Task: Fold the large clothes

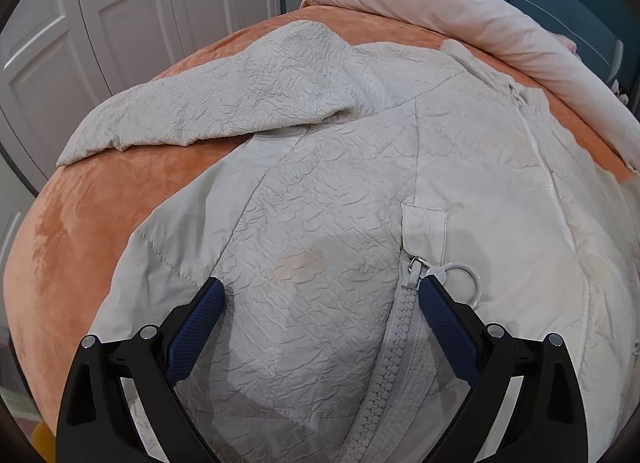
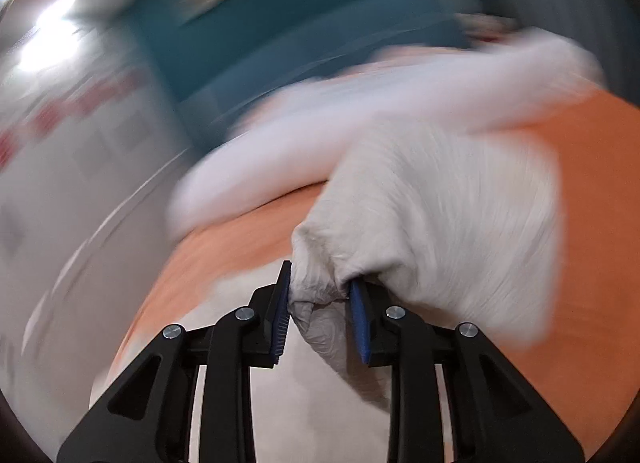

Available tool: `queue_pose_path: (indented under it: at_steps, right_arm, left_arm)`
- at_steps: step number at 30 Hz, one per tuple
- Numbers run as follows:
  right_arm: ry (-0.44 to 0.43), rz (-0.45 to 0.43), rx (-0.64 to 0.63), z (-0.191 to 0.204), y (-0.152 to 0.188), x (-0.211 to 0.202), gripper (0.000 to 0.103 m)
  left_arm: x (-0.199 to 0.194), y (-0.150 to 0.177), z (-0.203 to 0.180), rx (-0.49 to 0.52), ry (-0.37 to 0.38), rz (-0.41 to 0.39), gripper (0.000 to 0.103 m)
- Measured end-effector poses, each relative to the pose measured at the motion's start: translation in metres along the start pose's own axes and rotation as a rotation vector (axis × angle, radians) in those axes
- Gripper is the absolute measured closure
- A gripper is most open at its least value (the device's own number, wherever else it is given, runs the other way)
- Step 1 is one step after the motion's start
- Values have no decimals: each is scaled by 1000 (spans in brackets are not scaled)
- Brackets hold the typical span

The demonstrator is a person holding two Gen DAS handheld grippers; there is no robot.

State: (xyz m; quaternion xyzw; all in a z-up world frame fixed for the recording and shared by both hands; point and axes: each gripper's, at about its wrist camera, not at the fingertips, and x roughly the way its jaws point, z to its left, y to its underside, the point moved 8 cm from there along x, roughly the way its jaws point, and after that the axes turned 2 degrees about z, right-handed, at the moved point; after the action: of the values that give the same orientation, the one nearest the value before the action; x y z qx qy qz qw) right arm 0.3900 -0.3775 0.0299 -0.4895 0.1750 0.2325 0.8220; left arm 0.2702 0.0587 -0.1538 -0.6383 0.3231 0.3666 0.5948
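The jacket [image 1: 360, 167] is spread on the bed [image 1: 100, 199], collar away. The right hand-held gripper [image 2: 320, 295] is clamped on its sleeve [image 2: 432, 215]; the left hand-held gripper [image 1: 320, 287] is held open over the zipper [image 1: 392, 363].

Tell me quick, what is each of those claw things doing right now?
Left gripper: open, over the jacket, gripping nothing.
Right gripper: closed on a bunched sleeve end of the jacket.
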Motion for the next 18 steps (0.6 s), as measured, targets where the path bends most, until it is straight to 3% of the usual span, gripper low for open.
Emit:
queue_pose_path:
  at_steps: [1,2,4,6,7,11,18]
  right_arm:
    - [-56,55,-66,35,16,15,69]
    - [-103,113,-131,69,37,33,54]
    - [-135,226,-260,122,97,69,34]
    - [-118,319,-334,140,147,87,35]
    - [-115,336,-334,138,157,88,35]
    - [-74,304,-200,100,162,54,35]
    - [235,172,121,-54,114,-9,36]
  left_arm:
    - [-2,-1,0,-10,10,-1,8]
    - [-5,-2,1,-19,19,-3,8]
    - [-13,-9,4,-44,50,-14,8]
    - [-21,-19,5,-58,79,-29,8]
    - [-26,-28,6,-65,104,-44,8]
    - [-24,-65,3,-110,208,-51,7]
    - [39,-116,-52,-109,328,44,10]
